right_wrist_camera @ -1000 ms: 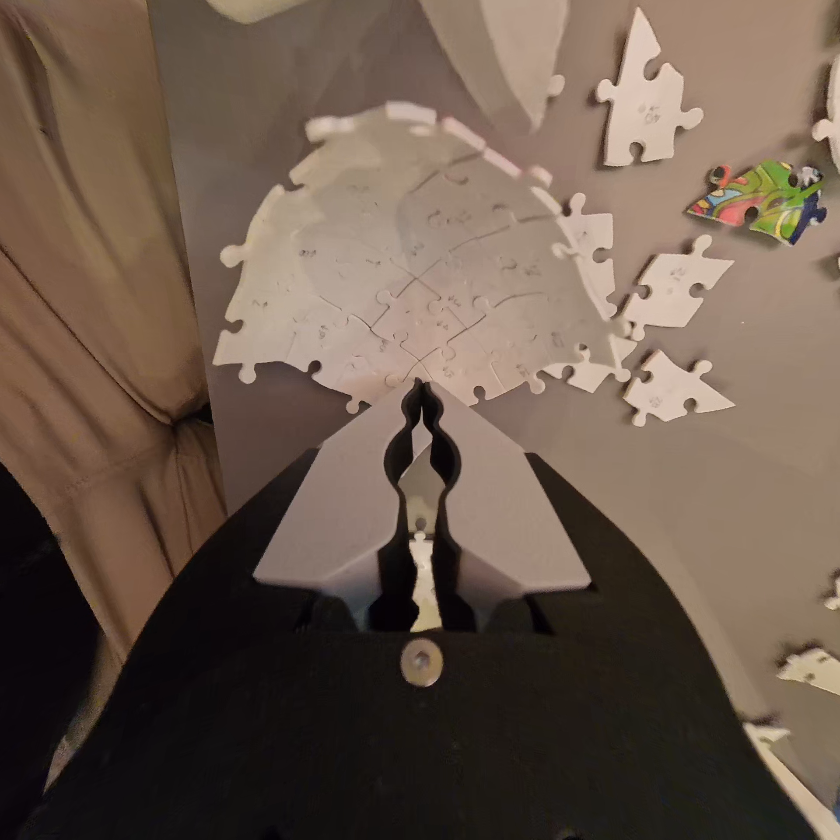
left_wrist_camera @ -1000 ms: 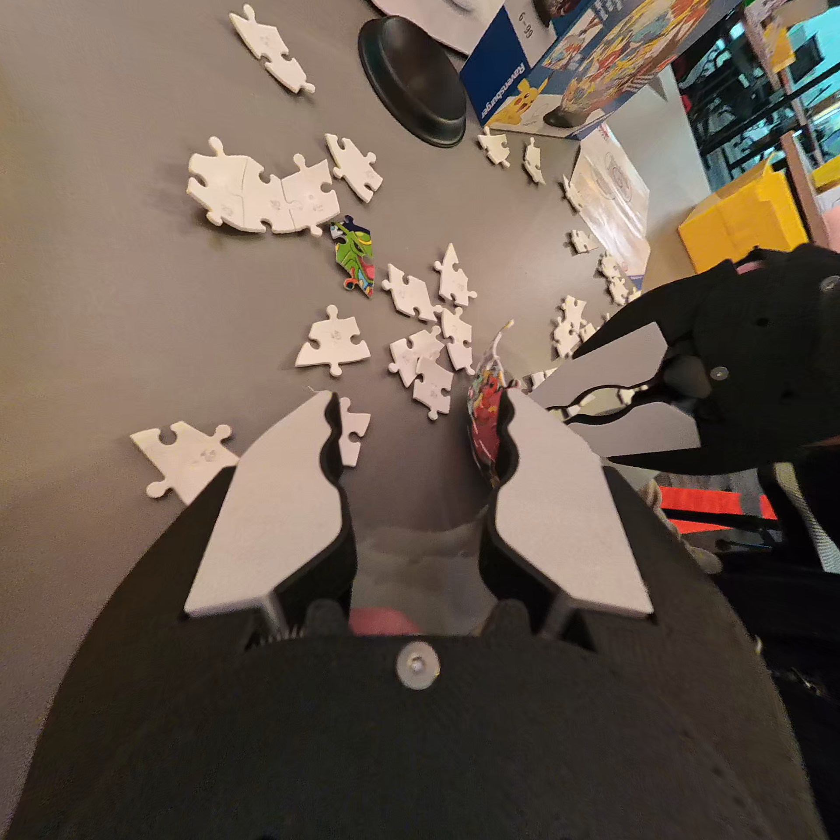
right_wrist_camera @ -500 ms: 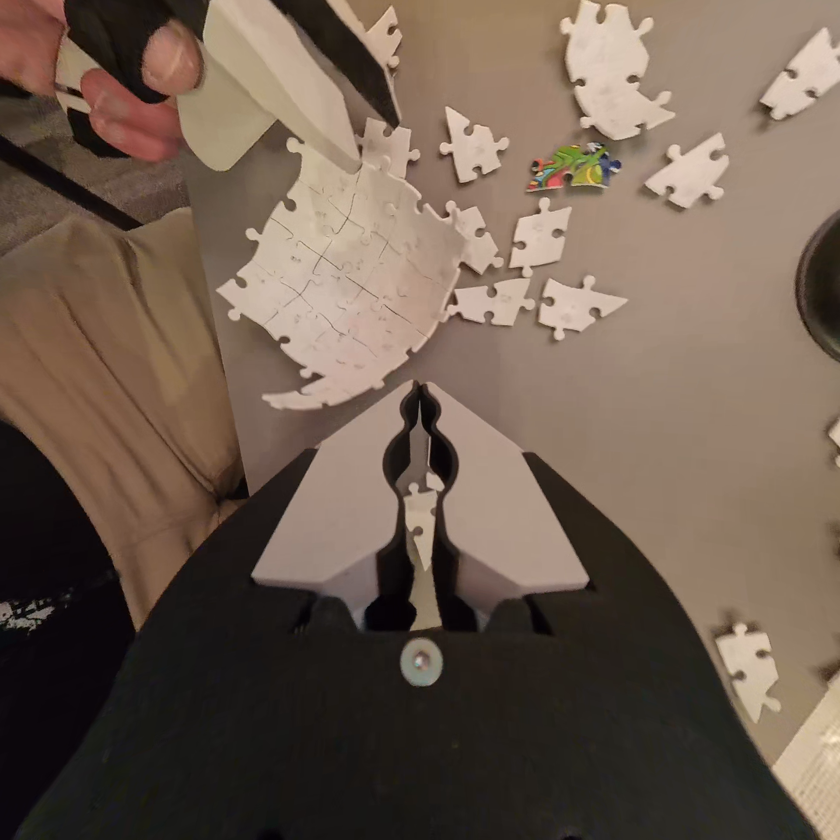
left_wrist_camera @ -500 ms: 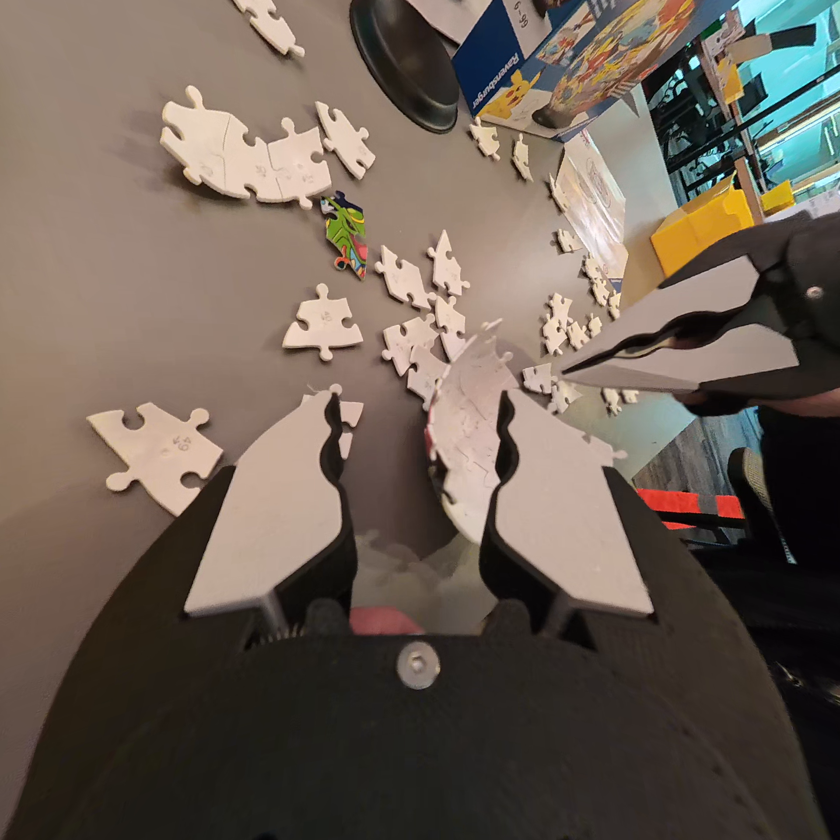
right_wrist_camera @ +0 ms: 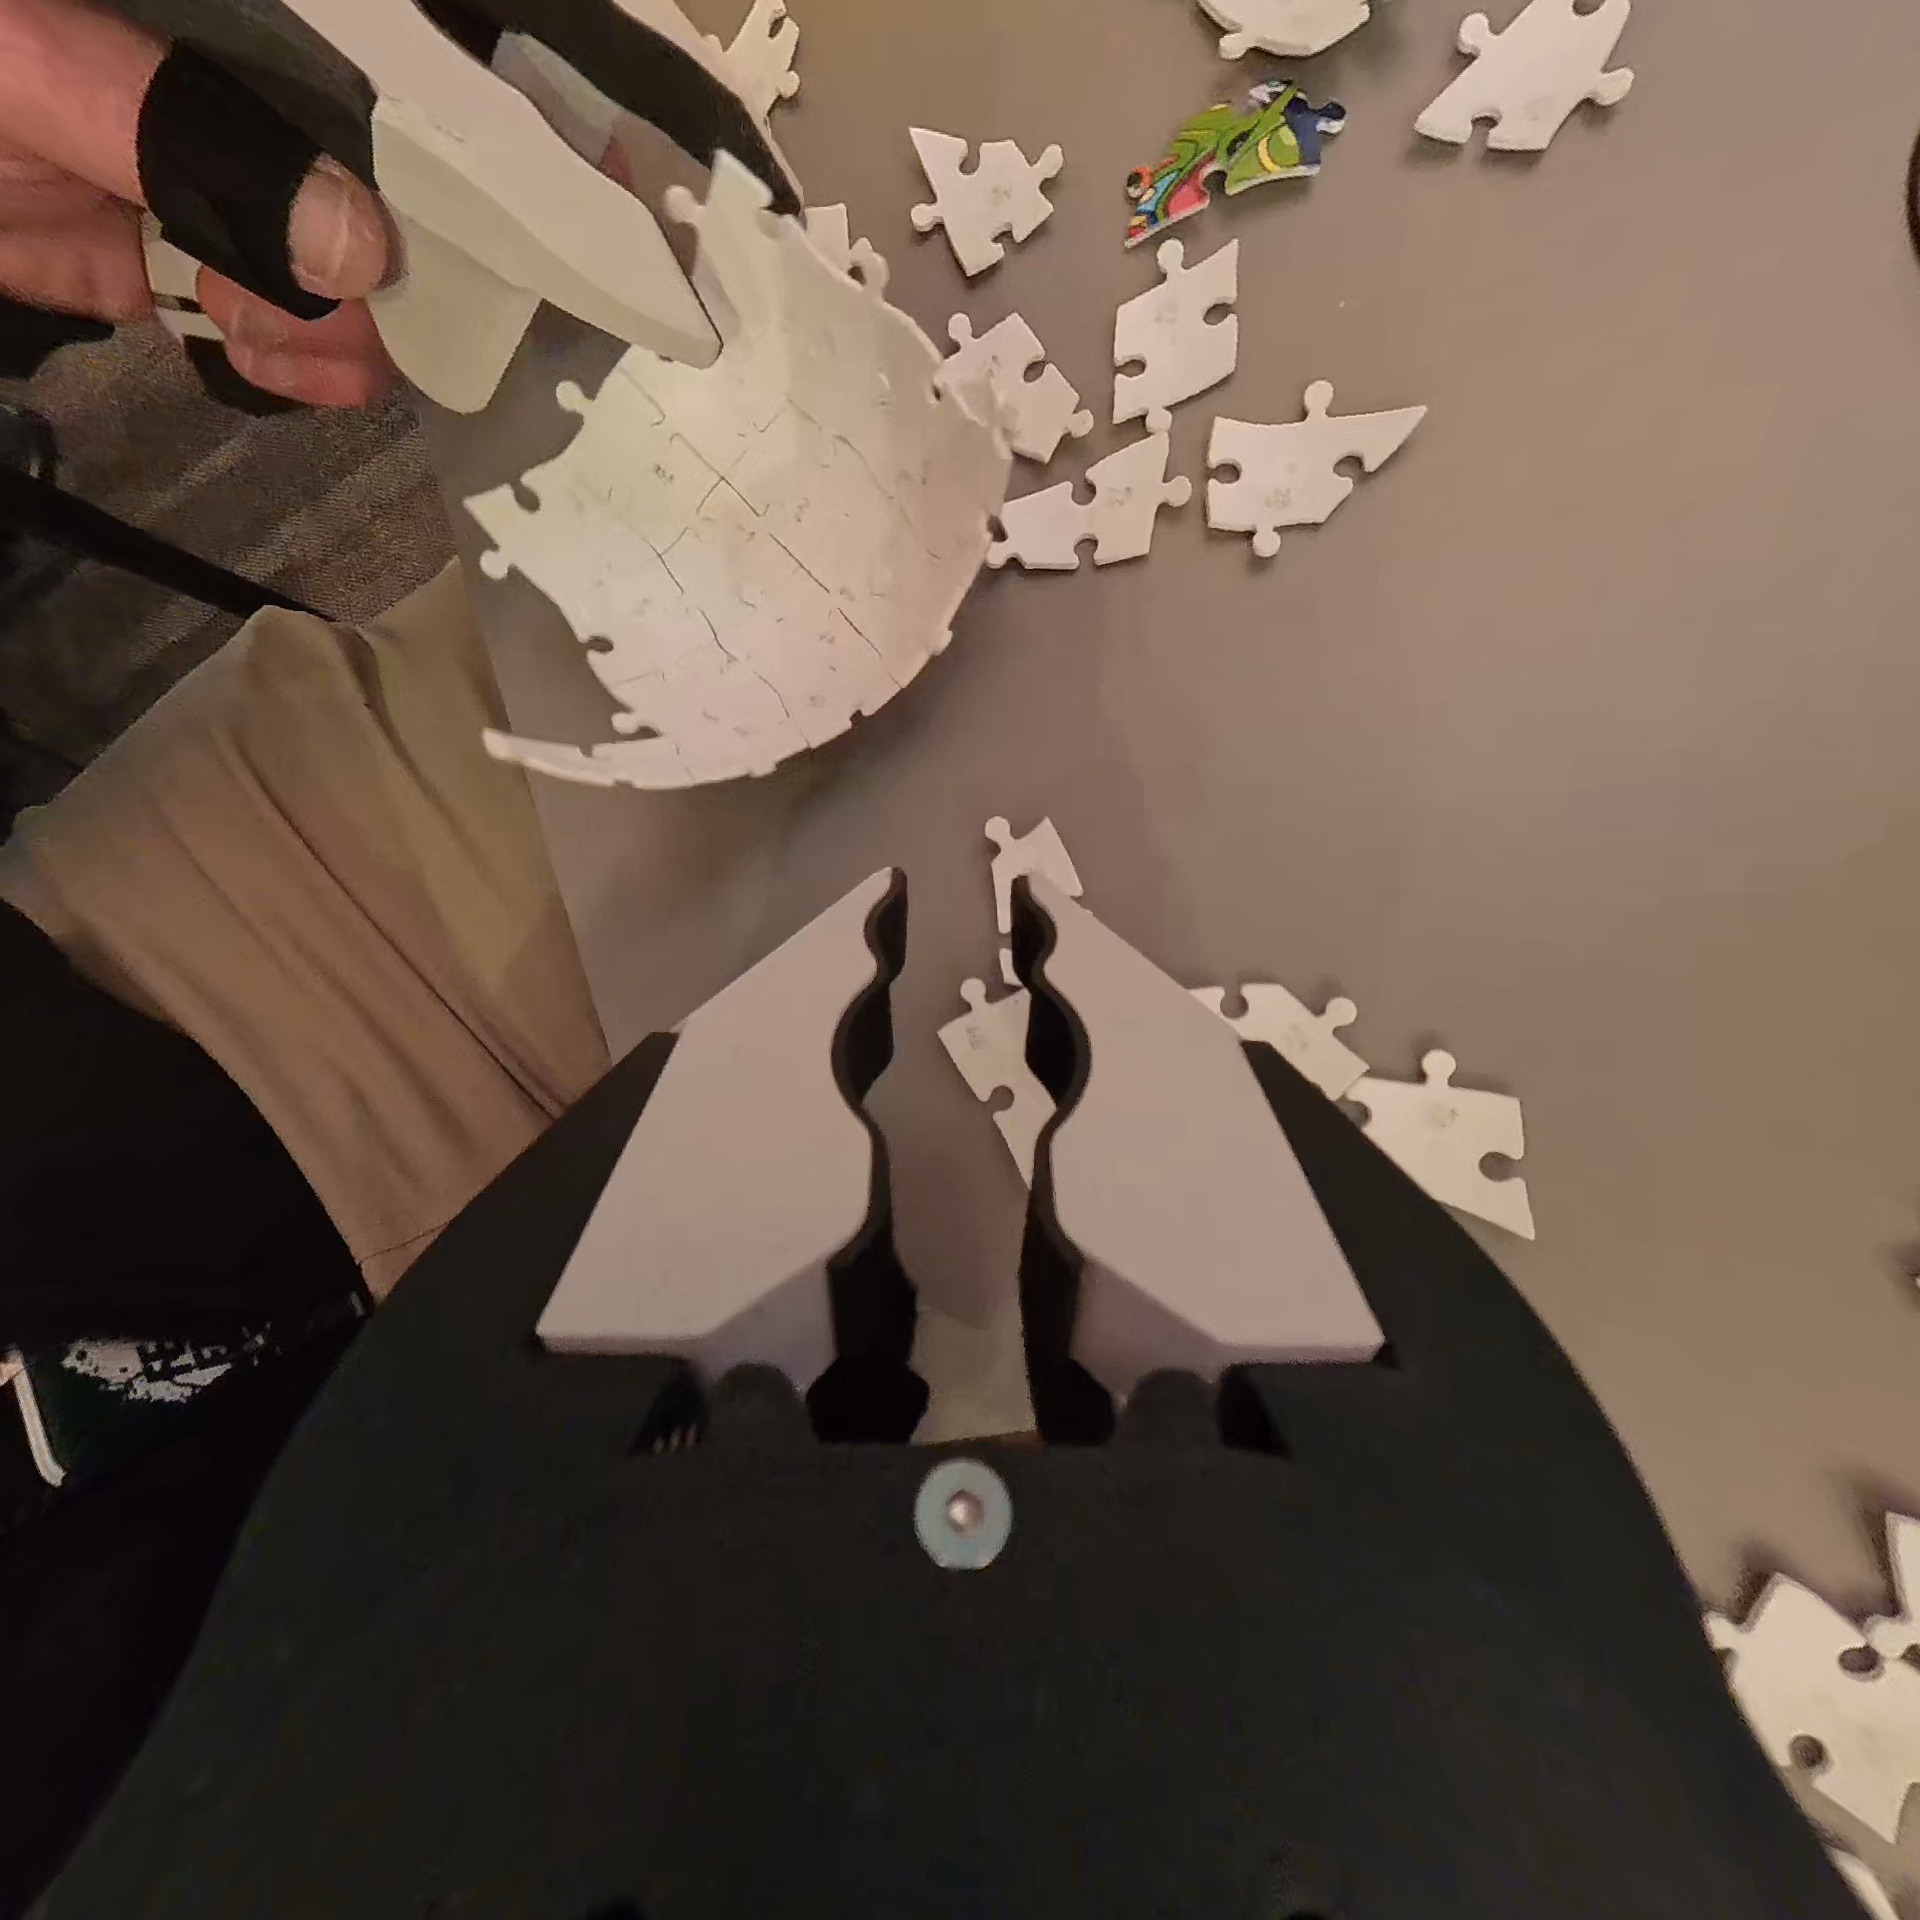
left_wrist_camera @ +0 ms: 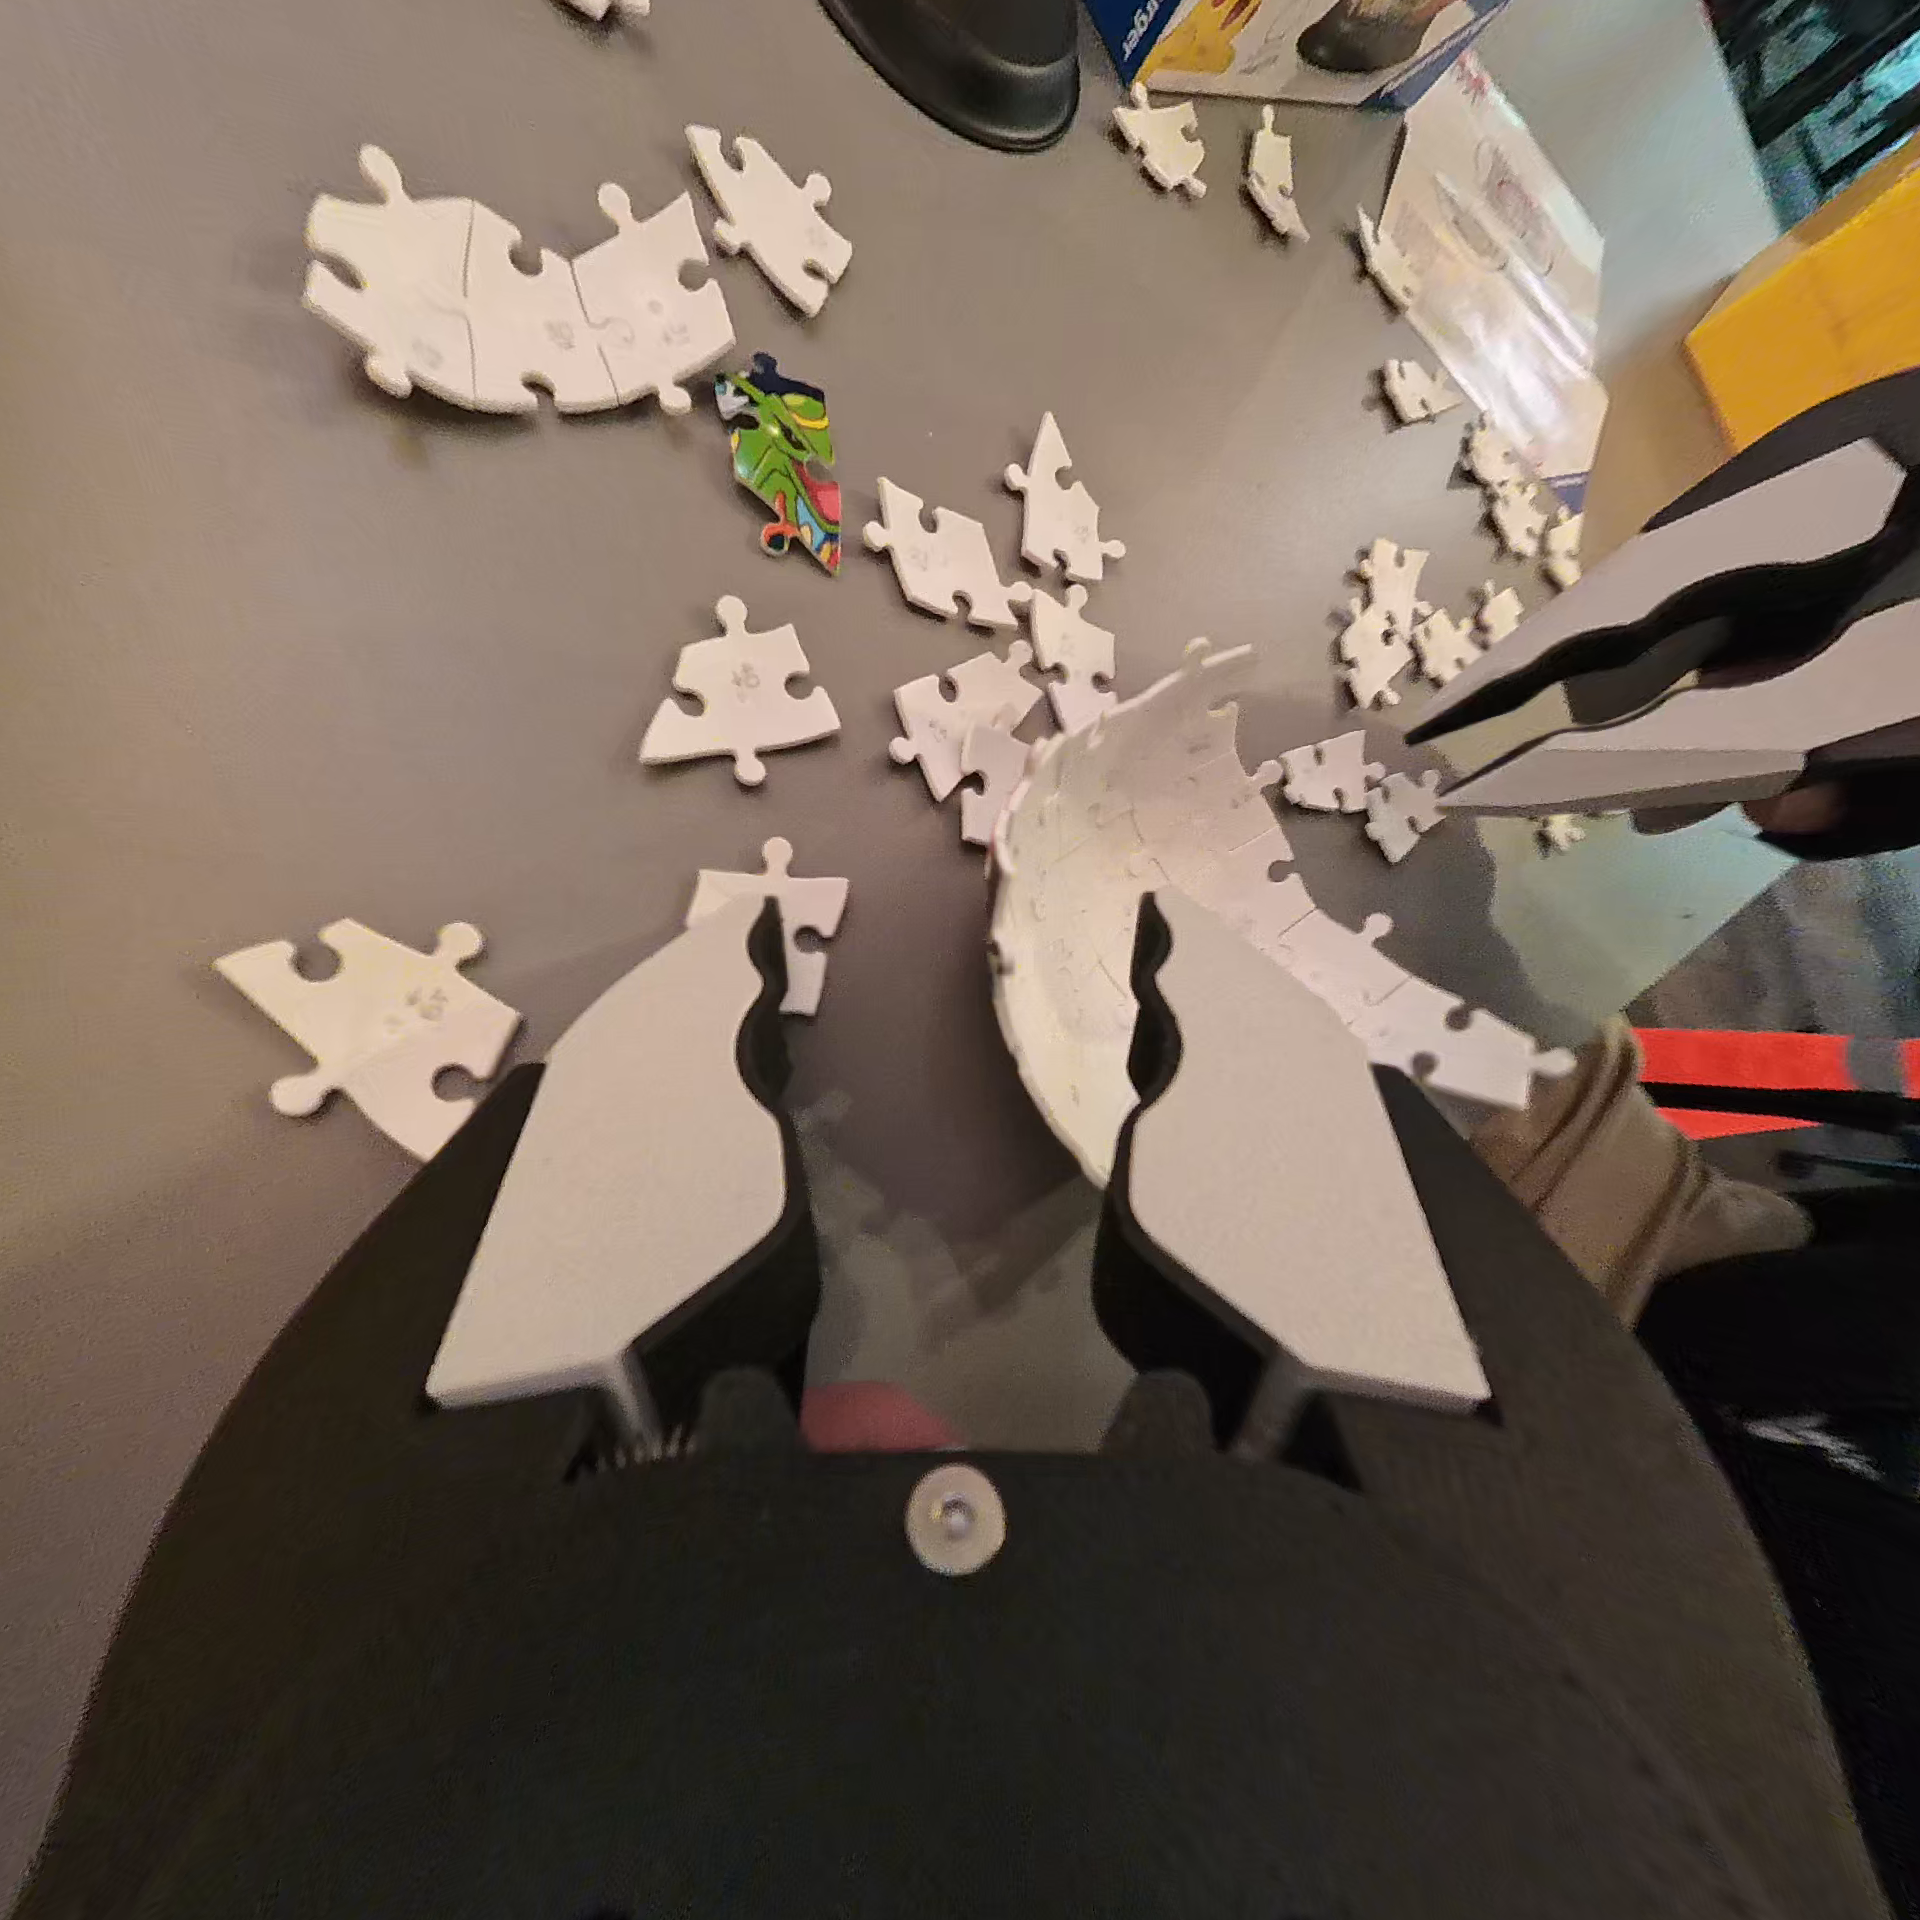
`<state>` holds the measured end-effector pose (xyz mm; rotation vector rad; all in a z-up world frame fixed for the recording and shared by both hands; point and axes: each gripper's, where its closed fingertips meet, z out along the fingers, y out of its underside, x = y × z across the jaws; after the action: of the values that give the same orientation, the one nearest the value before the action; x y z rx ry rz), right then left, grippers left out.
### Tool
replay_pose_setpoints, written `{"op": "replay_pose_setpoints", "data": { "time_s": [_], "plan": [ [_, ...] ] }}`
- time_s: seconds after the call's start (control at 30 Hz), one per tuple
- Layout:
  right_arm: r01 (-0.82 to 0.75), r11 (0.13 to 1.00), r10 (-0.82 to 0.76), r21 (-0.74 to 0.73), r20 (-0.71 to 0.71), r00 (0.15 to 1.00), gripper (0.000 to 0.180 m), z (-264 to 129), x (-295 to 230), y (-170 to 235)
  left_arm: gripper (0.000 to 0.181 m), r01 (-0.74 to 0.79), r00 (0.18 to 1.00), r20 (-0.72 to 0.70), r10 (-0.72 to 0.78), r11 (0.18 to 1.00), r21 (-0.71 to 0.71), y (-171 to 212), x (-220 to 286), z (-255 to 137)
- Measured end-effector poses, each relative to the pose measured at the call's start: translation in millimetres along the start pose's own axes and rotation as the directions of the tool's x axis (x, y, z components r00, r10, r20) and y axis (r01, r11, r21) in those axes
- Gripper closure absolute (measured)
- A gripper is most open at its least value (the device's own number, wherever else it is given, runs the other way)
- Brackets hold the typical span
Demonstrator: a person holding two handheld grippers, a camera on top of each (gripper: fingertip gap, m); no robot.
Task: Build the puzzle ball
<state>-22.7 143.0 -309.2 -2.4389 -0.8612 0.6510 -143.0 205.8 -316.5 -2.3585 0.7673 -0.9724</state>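
The curved white shell of joined puzzle pieces (right_wrist_camera: 769, 540) sits at the grey tabletop's (right_wrist_camera: 1455, 748) near edge, beside a tan trouser leg (right_wrist_camera: 291, 894). The right gripper (right_wrist_camera: 954, 894), clenched half a second ago, now stands parted over a loose white piece (right_wrist_camera: 1023, 862). The left gripper (left_wrist_camera: 956, 920) stays spread, one finger (right_wrist_camera: 582, 249) touching the shell's rim. Only the left wrist view shows the black round stand (left_wrist_camera: 966, 62) and yellow box (left_wrist_camera: 1808, 312).
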Motion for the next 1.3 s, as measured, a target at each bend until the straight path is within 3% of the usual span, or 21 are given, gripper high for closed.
{"op": "replay_pose_setpoints", "data": {
  "time_s": [0.23,0.5,0.8,1.17,1.3],
  "plan": [
    [-0.005,0.999,0.005,0.039,0.0,1.0,0.165,-3,0,3,0.137,-0.201,0.974,0.082,0.209,0.975,-0.098,0,-5,2],
    [-0.007,0.997,0.006,0.071,0.009,1.0,0.16,2,-2,-5,0.168,-0.198,0.977,0.059,0.207,0.972,-0.123,8,-1,14],
    [-0.177,0.971,0.153,0.159,0.151,0.977,0.145,5,-5,-22,0.176,-0.158,0.985,0.072,0.156,0.987,0.02,-3,7,8],
    [-0.188,0.979,0.172,0.078,0.181,0.968,0.148,37,-8,-30,0.178,-0.208,0.969,0.171,0.178,0.962,0.178,-9,21,2],
    [-0.175,0.983,0.163,0.055,0.181,0.97,0.157,46,-5,-30,0.178,-0.212,0.969,0.179,0.173,0.949,0.234,-10,24,-2]
  ]
}}
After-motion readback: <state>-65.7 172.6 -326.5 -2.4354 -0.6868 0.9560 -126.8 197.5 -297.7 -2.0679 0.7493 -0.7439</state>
